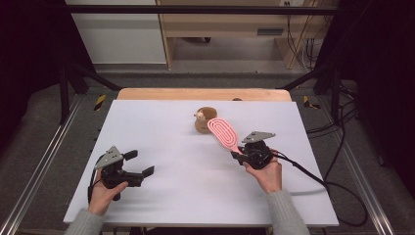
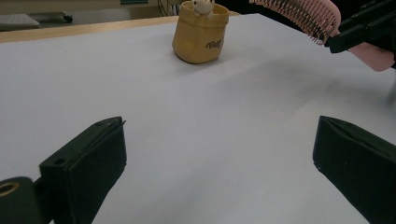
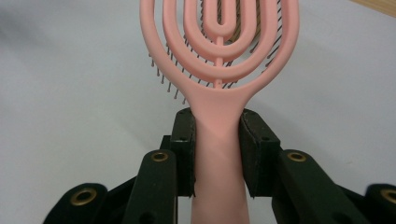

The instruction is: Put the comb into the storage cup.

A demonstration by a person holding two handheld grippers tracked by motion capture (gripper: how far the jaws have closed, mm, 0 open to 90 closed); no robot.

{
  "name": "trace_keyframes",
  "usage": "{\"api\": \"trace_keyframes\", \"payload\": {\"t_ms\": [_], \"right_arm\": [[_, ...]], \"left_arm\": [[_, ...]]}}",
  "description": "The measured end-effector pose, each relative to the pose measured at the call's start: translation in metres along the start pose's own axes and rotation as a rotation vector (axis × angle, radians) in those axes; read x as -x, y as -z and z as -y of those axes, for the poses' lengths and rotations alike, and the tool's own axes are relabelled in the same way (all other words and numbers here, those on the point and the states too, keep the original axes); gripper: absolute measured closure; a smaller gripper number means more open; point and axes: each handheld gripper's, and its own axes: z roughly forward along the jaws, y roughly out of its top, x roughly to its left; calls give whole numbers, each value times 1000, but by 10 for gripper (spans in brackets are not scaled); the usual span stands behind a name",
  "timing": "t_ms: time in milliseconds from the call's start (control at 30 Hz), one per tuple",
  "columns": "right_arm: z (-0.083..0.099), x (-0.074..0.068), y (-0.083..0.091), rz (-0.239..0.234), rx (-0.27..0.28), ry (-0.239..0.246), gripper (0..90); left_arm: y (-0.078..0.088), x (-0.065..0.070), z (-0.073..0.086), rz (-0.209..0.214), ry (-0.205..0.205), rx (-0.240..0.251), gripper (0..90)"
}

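A pink hairbrush [image 1: 223, 133] with a looped, vented head is held by its handle in my right gripper [image 1: 238, 155], at the right of the white table. The jaws press on both sides of the handle of the hairbrush [image 3: 218, 154], and its bristles face down, above the table. My right gripper [image 3: 217, 158] points toward a small tan fabric pouch [image 1: 204, 120] with a little plush animal in it, standing mid-table at the back. My left gripper [image 1: 139, 164] hovers at the front left, open and holding nothing. From there the pouch [image 2: 200, 32] and the brush [image 2: 306, 14] lie ahead.
The white tabletop [image 1: 171, 147] lies over a wooden board [image 1: 147, 94] that shows along its far edge. Metal frame rails run down both sides. A black cable [image 1: 313, 178] trails from my right gripper across the table's right edge.
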Motion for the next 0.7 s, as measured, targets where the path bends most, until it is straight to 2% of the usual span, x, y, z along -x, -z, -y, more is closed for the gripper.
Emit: {"api": "trace_keyframes", "payload": {"t_ms": [300,700], "right_arm": [[2,-4,-1,-32,19,17,697],[3,-10,-2,-81,51,35,696]], "left_arm": [[-4,6,-3,12,-3,0,26],[-8,13,-6,9,8,-6,26]]}}
